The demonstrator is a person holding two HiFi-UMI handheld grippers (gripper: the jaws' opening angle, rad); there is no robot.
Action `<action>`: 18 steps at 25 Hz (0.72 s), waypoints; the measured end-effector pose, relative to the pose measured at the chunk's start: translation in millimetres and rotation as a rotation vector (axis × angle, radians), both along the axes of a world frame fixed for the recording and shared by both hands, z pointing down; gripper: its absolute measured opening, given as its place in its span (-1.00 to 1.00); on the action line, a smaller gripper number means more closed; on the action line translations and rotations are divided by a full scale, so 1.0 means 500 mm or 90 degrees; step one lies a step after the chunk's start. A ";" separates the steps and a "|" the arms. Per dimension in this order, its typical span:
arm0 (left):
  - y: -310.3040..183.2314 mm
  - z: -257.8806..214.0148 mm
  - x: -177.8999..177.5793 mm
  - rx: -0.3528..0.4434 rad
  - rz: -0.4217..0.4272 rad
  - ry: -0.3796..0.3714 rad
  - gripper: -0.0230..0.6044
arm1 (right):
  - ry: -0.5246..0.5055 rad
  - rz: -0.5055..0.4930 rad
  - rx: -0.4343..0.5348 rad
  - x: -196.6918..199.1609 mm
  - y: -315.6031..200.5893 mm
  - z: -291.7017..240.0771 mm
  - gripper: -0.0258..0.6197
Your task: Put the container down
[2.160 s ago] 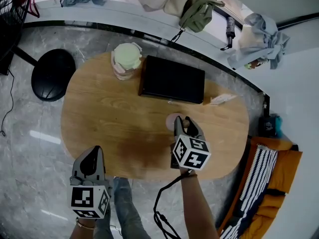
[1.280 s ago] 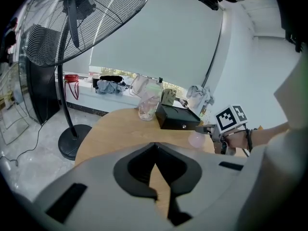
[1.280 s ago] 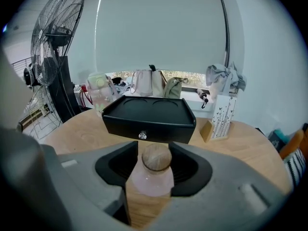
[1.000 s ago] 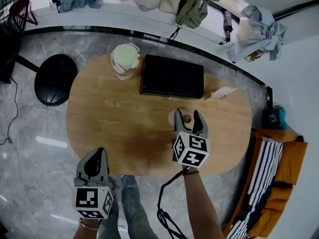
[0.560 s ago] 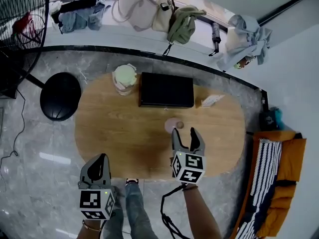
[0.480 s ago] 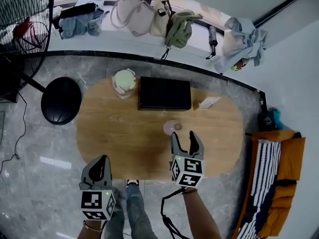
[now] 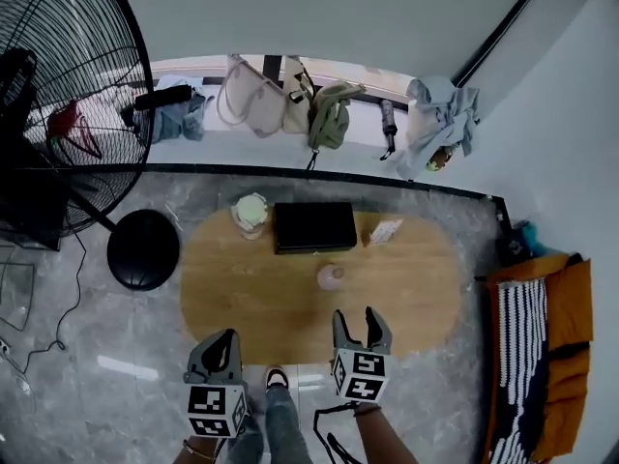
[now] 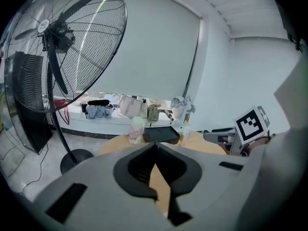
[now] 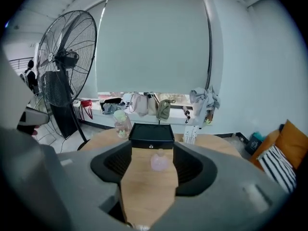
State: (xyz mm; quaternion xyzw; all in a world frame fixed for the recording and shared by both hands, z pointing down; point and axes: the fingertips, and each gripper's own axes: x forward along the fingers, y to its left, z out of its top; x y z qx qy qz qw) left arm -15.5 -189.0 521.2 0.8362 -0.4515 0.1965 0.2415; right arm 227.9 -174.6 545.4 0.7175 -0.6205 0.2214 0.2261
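Head view looks down on the oval wooden table (image 7: 416, 298), and the little pink container (image 7: 331, 276) is sitting on it near the middle, just in front of the black box (image 7: 314, 226). The right gripper (image 7: 356, 314) hangs over the table's near edge, short of the container and not touching it. The right gripper view has its jaws spread wide with only bare tabletop between them, and the container (image 9: 159, 161) stands upright farther out, in line with the gap. The left gripper (image 7: 228, 337) is off the table over the floor. The left gripper view shows its jaws pinched together at the tips, nothing in them. A jar with a pale green lid (image 7: 250, 213) stands just left of the box.
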 end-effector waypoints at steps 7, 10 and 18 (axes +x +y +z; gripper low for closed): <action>0.033 -0.129 0.021 0.026 0.061 0.008 -0.95 | -0.038 0.037 0.014 -0.026 0.081 -0.135 -0.15; 0.046 -0.188 0.031 0.040 0.079 0.019 -0.95 | -0.078 0.060 0.031 -0.030 0.112 -0.195 -0.19; 0.012 -0.331 -0.003 0.076 0.040 0.050 -0.95 | -0.082 0.092 0.072 -0.044 0.177 -0.314 -0.54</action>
